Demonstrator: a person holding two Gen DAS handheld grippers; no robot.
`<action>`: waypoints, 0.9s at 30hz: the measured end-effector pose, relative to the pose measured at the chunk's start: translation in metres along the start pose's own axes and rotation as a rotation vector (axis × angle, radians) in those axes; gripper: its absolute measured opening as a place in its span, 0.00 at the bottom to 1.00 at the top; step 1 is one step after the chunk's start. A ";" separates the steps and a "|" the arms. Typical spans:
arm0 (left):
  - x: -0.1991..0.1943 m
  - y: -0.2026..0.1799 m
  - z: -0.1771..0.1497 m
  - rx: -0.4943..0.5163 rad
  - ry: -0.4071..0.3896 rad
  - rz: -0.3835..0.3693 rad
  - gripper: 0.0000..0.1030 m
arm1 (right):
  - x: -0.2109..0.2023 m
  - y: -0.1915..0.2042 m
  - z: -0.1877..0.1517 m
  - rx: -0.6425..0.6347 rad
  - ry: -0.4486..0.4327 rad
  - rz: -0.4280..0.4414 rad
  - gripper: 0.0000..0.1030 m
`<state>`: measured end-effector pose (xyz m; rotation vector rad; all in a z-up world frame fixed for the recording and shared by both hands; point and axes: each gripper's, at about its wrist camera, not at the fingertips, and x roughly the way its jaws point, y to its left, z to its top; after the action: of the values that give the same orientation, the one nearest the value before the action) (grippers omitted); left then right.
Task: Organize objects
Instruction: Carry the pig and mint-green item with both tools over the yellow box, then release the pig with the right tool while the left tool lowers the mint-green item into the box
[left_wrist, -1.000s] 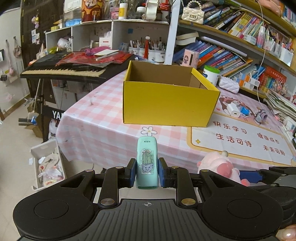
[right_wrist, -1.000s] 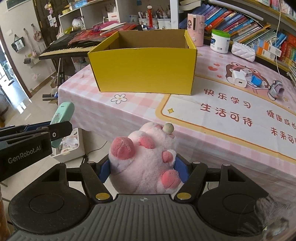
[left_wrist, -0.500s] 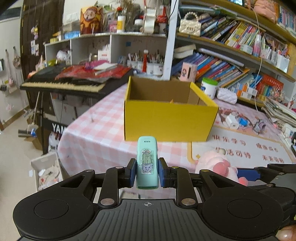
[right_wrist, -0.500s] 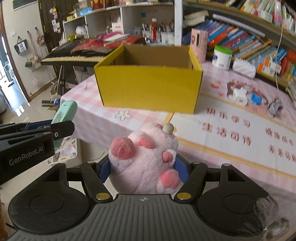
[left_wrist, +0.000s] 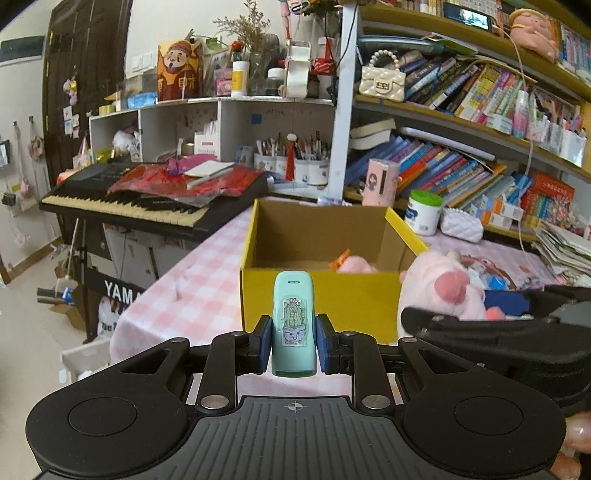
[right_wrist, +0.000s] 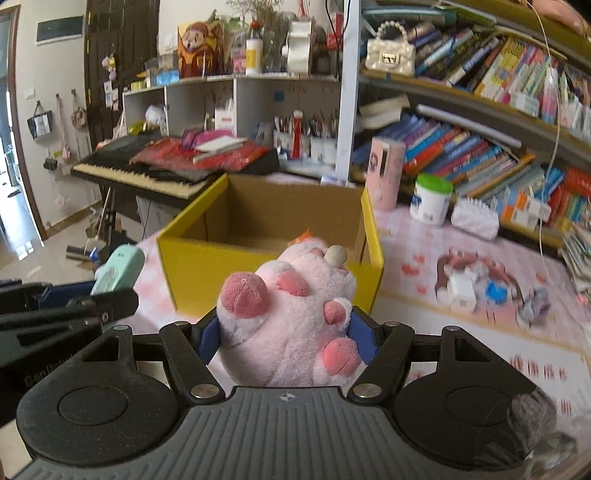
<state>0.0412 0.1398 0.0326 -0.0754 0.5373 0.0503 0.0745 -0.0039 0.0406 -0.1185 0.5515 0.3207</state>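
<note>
My left gripper is shut on a mint-green device with a cactus sticker, held upright just short of the yellow cardboard box. The right gripper is shut on a pink plush toy, which hangs before the box near its right corner. In the left wrist view the plush and the right gripper show at the right. The mint device shows at the left of the right wrist view. Something pink and orange lies inside the box.
The box stands on a table with a pink checked cloth. A keyboard piled with red items stands left of it. Bookshelves run behind. A white jar, a pink cylinder, a white charger and small items lie on the pink mat.
Both grippers have risen and moved toward the box with their loads. The inside of the box has come into sight, and the plush is now level with the box's front wall.
</note>
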 end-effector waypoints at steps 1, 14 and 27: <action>0.006 -0.001 0.005 -0.002 -0.002 0.004 0.22 | 0.005 -0.003 0.006 -0.003 -0.010 0.000 0.65; 0.093 -0.022 0.045 0.030 0.036 0.069 0.22 | 0.081 -0.038 0.056 -0.085 -0.036 0.039 0.65; 0.147 -0.028 0.047 0.060 0.141 0.139 0.22 | 0.154 -0.048 0.075 -0.120 0.074 0.129 0.30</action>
<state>0.1935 0.1203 -0.0011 0.0171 0.6838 0.1652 0.2510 0.0066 0.0234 -0.2122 0.6142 0.4768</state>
